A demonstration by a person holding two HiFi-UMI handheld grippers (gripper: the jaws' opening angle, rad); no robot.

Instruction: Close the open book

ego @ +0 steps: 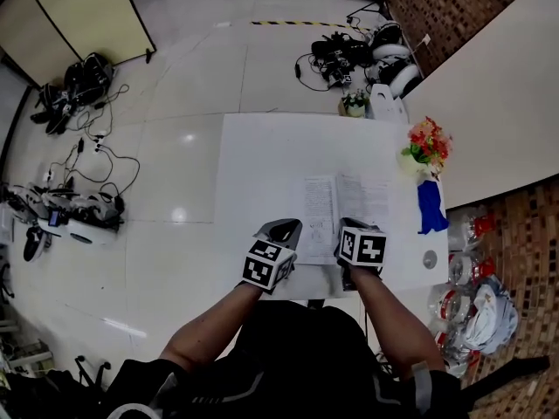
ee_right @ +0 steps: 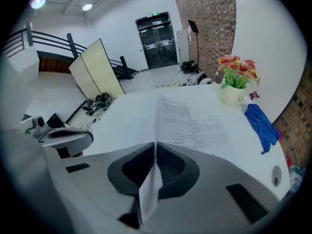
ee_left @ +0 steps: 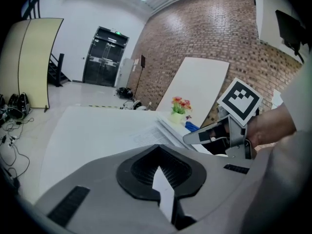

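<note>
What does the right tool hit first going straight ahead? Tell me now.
The open book, probably its near edge by the fold; the right tool points down at it.

Right gripper pinching page, open book beyond

We see a white bench, a black-printed white book, a blue cloth at its right edge, red-orange flowers, and black-and-white square patterns on the grey left hand-held gripper and right hand-held gripper.
</note>
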